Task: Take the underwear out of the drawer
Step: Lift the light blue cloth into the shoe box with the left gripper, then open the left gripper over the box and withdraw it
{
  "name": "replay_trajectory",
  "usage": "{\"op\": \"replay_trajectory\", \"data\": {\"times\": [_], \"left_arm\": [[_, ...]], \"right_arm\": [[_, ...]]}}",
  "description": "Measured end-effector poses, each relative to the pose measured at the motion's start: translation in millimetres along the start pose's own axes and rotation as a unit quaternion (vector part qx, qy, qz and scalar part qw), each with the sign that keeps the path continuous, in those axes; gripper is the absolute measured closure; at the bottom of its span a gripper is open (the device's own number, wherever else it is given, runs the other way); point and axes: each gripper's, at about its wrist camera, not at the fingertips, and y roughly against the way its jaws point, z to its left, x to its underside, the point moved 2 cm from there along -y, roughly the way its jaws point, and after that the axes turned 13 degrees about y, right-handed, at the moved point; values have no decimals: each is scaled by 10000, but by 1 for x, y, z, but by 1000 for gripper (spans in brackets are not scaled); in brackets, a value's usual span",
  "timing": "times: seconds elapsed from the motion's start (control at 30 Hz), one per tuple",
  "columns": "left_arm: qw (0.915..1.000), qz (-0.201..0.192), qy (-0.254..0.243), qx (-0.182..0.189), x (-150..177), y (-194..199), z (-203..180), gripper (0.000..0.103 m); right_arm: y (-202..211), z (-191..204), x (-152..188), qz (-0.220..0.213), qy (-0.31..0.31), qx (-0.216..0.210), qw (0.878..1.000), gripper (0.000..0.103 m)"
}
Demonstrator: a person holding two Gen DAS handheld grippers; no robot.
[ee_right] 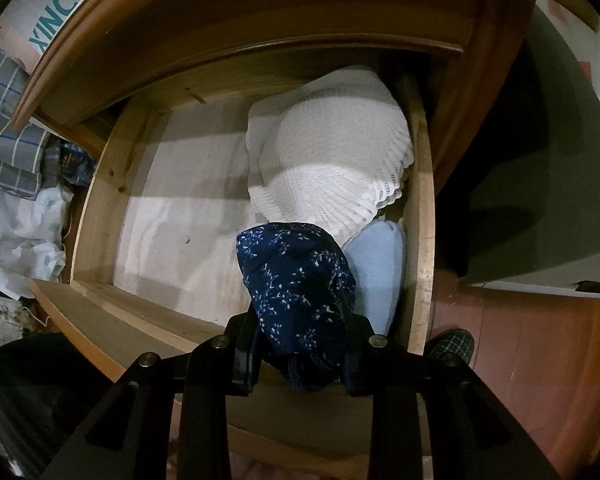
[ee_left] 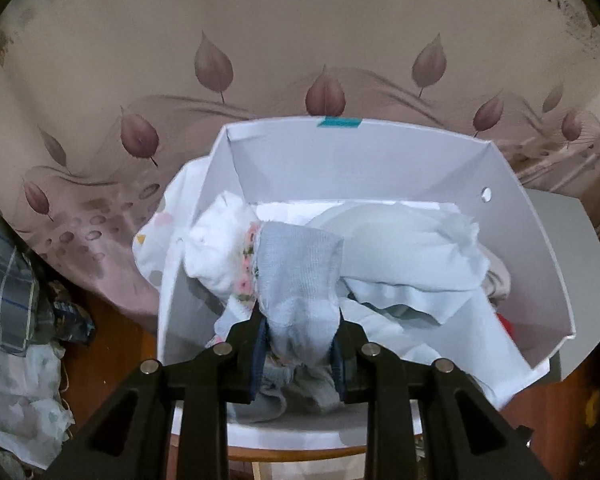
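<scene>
"XINCC" box [ee_right: 56, 12] above wooden drawer [ee_right: 100, 200]

Leaf-print cloth backdrop [ee_left: 260, 40]; reddish wood floor [ee_right: 520, 344]; dim light.

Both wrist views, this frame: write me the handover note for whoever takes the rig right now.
Left gripper: shut on a pale blue garment, held over the white box, which already holds several light pieces.
Right gripper: shut on a navy floral garment, above the open wooden drawer.
Still in the drawer: a white knitted piece and a light blue piece, both along its right side.
Done: some items are in the box. Left: probably release the pale blue one there, bring the navy one over, then fetch the remaining two.
</scene>
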Motion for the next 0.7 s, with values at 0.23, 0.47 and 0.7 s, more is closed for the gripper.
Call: {"op": "replay_trajectory", "data": {"times": [0.23,0.47,0.7], "left_arm": [[9998,-42,-165,-131,5,-9,-9,71],[9992,-104,-361,-157,9,4,-13,55],[9987,-339,-369,82,12,40,-11,44]], "right_arm": [[0,-1,0,3,-19,-17,10000,75],[0,-1,1,4,-15,-7,10000,75],[2,-3,1,-59,-8,55,10000,75]]}}
